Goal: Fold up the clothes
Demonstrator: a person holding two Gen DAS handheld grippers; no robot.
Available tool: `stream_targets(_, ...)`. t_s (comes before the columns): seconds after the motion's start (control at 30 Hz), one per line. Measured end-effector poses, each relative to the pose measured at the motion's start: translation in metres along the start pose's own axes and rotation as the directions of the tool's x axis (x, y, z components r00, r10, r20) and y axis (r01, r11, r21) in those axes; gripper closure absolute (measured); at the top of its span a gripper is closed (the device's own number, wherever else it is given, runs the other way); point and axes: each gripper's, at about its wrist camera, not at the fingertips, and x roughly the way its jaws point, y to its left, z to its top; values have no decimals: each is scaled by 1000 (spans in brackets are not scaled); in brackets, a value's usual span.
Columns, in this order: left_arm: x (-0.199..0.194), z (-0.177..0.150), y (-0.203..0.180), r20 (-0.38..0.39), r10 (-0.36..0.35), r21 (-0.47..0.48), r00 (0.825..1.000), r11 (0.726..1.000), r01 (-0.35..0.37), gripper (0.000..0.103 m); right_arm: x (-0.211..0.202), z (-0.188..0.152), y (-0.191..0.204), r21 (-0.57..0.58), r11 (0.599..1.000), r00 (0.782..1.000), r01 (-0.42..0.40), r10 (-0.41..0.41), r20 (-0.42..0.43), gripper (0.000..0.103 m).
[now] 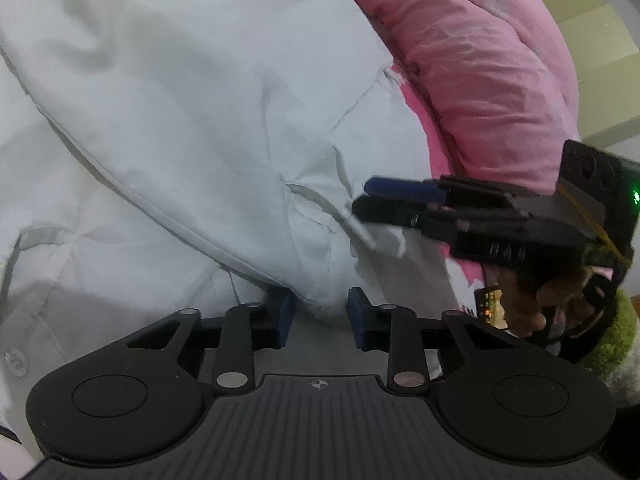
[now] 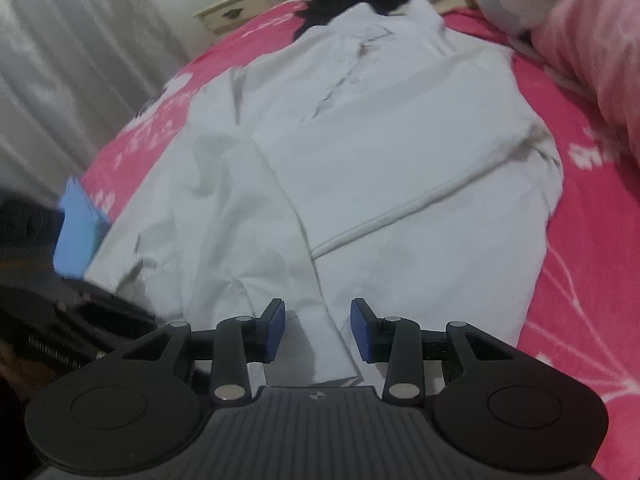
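White shirt lay spread on the pink bed, sleeves folded in over its front.
Left gripper stood parted around a hem fold; right gripper stood parted astride the hem. Both needed a full, level bite on the cloth, or the fold would skew.

Matt white cloth shirt on pink cloth bedsheet.
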Motion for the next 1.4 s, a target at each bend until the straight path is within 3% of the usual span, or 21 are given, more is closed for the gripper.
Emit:
stream_targets(0.2, -1, 0, -1, 20, 40, 0, 999, 999, -40, 94, 5, -9, 21, -110, 992, 997, 67, -70, -30, 69)
stream_targets(0.27, -2, -1, -1, 27, 49, 5, 998, 999, -49, 97, 5, -10, 26, -125, 986, 994, 107, -110, -21, 86)
stream_targets(0.4, -5, -1, -4, 32, 46, 19, 998, 999, -46, 98, 0, -13, 34, -136, 977, 986, 164, -164, 5, 99)
stream_targets(0.8, -18, 4, -13, 48, -136, -14, 990, 990, 137, 99, -35, -3, 43, -192, 962, 980, 196, -188, 56, 100)
stream_targets(1.07, 12, -2, -6, -17, -126, -51, 992, 991, 125, 99, -27, -6, 42, -248, 932, 964, 262, -263, 29, 100)
stream_targets(1.27, 24, -11, -7, -43, -60, 5, 997, 998, 61, 98, -9, -14, 38, -257, 932, 963, 256, -270, -19, 99)
stream_targets(1.4, 13, -12, -11, -75, -51, 51, 996, 997, 55, 87, -3, -19, 24, -227, 938, 958, 263, -281, -52, 95)
